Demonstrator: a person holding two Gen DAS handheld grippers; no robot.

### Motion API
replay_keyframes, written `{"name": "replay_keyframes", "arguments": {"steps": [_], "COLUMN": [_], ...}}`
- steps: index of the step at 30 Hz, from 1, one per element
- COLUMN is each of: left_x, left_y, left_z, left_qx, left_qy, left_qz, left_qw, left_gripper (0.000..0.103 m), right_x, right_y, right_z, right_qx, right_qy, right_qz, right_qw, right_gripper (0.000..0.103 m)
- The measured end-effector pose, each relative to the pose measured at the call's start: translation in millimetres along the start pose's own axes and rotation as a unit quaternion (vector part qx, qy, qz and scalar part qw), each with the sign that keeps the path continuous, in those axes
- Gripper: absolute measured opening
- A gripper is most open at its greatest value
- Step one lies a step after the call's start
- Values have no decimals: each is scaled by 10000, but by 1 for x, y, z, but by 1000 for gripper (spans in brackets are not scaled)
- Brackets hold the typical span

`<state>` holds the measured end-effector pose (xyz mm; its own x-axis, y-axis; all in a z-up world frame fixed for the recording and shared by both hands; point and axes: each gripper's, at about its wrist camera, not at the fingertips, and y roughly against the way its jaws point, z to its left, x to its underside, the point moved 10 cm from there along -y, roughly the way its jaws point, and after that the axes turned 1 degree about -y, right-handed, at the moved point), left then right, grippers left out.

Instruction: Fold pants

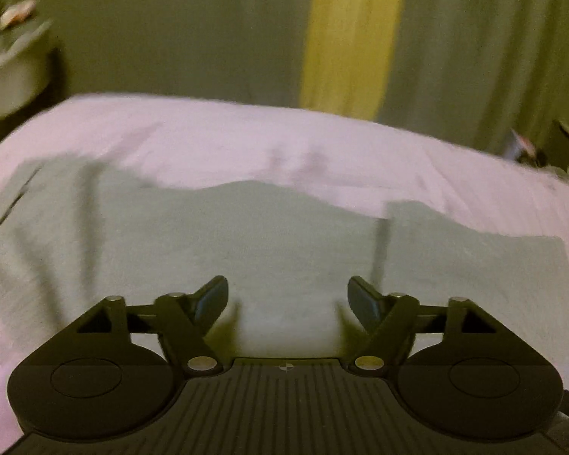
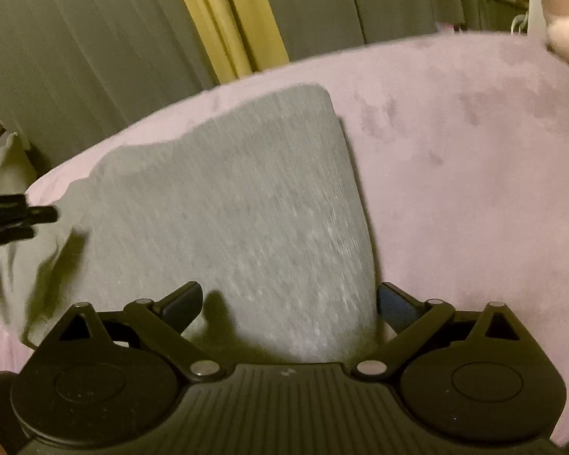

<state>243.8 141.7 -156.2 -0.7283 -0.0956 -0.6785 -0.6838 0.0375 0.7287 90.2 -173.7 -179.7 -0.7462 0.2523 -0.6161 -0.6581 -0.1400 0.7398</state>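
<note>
Pants (image 1: pixel 246 250): grey knit fabric, lying flat on the pink sheet, filling the middle band of the left wrist view; in the right wrist view the same fabric (image 2: pixel 239 208) runs from the lower centre up toward the upper centre of the frame and ends in a rounded corner.
Sheet (image 1: pixel 208 132): pale pink, spread under the pants, bare along the top and right of both views.
Left gripper (image 1: pixel 287 295): bottom centre of its own view, above the pants; its 2 fingers stand well apart and nothing sits between them. No fabric is caught on either pad.
Right gripper (image 2: pixel 289 301): bottom centre of its own view, fingers spread wide, over the right edge of the pants; the fabric lies below the gap and neither pad presses on it.
Left edge of the right wrist view: a black tip of the other tool pokes in above the pants.
Curtain (image 1: pixel 170 30): grey-green folds behind the bed, with 1 yellow strip (image 1: pixel 352 38) at the upper centre.
Sharpness: both views are blurred, so seams and fine folds are hard to read.
</note>
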Motion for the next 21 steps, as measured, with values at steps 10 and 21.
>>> {"name": "replay_keyframes", "arguments": {"steps": [10,21], "left_x": [26,57], "left_y": [51,-5], "left_z": [197,239], "left_qx": [-561,1256], "left_qy": [2339,4162], "left_qz": [-669,-454], "left_qw": [9683,8994], "left_gripper": [94,95], "right_x": [10,12], "right_y": [-20,-24], "right_z": [-1,-8], "right_qx": [417,412], "right_qy": [315,64], "right_qz": [217,218], "right_qw": [9984,9989], "right_gripper": [91,98]}}
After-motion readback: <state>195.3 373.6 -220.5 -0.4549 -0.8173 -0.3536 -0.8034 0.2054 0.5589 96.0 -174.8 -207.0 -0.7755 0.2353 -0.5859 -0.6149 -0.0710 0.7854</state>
